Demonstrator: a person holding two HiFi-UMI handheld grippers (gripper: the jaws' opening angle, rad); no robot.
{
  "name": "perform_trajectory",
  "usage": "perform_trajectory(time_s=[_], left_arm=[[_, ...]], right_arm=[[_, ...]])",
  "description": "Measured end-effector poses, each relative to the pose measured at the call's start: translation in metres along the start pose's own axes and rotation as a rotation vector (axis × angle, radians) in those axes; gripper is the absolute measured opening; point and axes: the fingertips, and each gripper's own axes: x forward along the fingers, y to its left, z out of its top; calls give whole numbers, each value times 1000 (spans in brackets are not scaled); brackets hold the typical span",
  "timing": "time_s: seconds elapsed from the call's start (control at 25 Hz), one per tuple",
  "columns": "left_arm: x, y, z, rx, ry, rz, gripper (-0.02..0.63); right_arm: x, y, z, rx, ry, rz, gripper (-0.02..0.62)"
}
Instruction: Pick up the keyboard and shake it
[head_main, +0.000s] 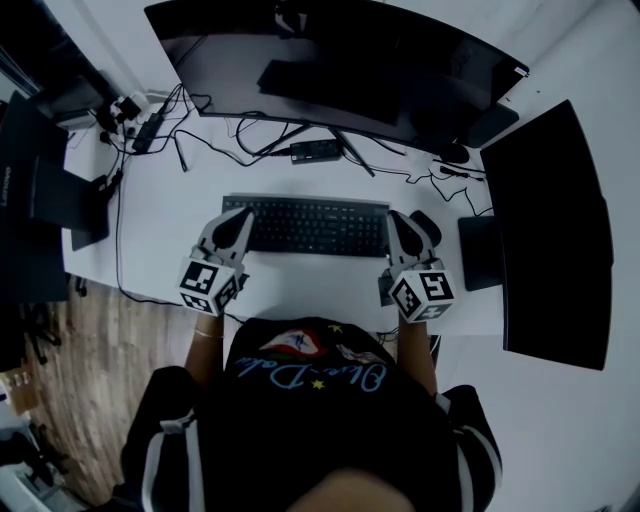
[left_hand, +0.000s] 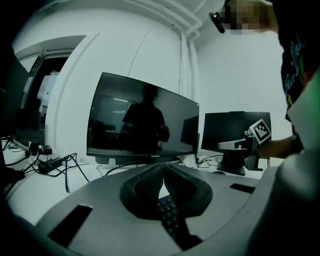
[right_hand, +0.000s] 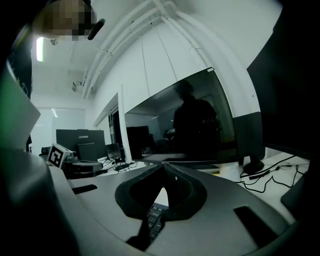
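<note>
A black keyboard (head_main: 315, 225) lies crosswise on the white desk (head_main: 300, 290), in front of the person. My left gripper (head_main: 238, 228) is at its left end and my right gripper (head_main: 400, 235) at its right end. In the left gripper view the jaws (left_hand: 162, 167) meet at their tips, with keyboard keys (left_hand: 170, 212) showing in the gap just below. The right gripper view is the same: tips together (right_hand: 164, 167), keys (right_hand: 156, 217) beneath them. Both grippers look shut on the keyboard's ends. Whether the keyboard is off the desk I cannot tell.
A wide curved monitor (head_main: 340, 60) stands behind the keyboard, a second dark monitor (head_main: 550, 230) at the right. Cables and a power strip (head_main: 150, 125) lie at the back left. A black mouse (head_main: 428, 226) and a dark pad (head_main: 480, 252) sit beside the right gripper.
</note>
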Motion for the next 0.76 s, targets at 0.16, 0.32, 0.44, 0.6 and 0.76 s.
perform_trajectory(time_s=[0.16,0.32,0.44,0.6,0.76], left_arm=[[-1,-1,3,6,-6,0,5],[-2,-1,2,3,-3,-4,5],[-3,-3,2,16,-7,-9,5],[-2,-5,2,21,1,-21,5],[-1,-8,1,25,20,-27,5]], right_arm=[[0,1,-2,-4,13,-2,0],[0,-1,-4,-1,22,-9,0],[-1,0,-3,3,17,-6,0],[-1,1,-3,2,16,-6,0],[-2,0,-2,5,15,-6,0]])
